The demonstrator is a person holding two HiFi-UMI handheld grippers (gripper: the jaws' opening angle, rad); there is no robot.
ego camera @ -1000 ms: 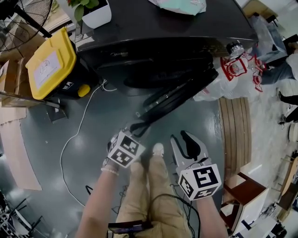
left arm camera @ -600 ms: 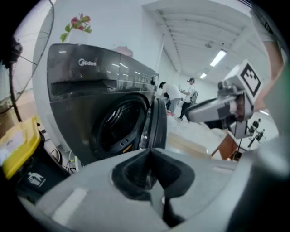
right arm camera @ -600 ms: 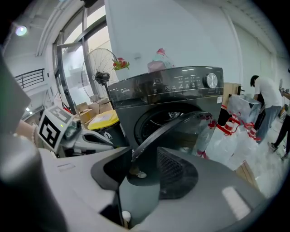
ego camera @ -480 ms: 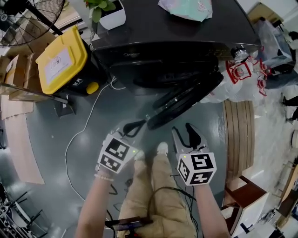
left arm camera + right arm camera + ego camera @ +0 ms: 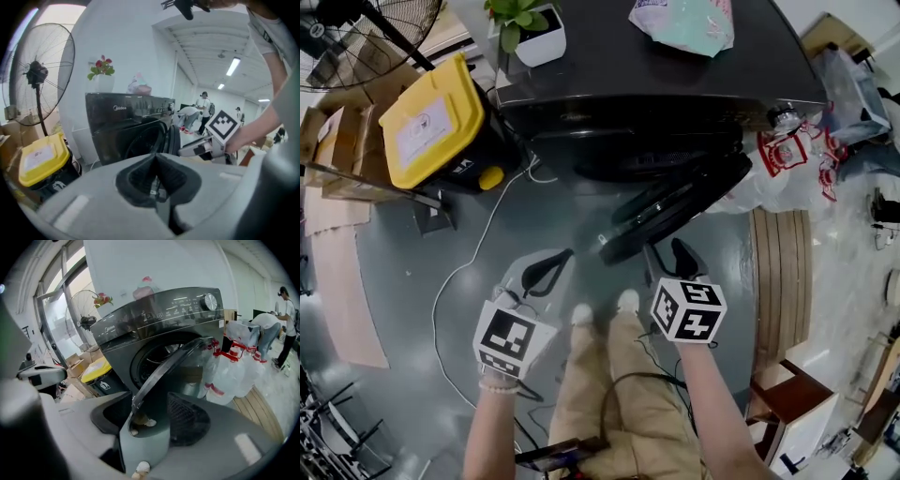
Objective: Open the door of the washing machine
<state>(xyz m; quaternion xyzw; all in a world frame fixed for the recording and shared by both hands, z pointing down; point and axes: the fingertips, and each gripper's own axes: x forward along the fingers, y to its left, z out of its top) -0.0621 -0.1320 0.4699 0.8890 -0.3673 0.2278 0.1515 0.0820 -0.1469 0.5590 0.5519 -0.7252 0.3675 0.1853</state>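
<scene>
Washing machine door (image 5: 675, 208) ajar, edge between just-opened jaws of right gripper (image 5: 668, 255); left gripper (image 5: 551, 265) clenched.

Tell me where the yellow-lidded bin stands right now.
In the head view the yellow-lidded bin stands on the floor at upper left, just left of the washing machine, near the fan.

even indoor light from ceiling strips (image 5: 233, 66); fisheye edges warp and darken; close foreground soft.
</scene>
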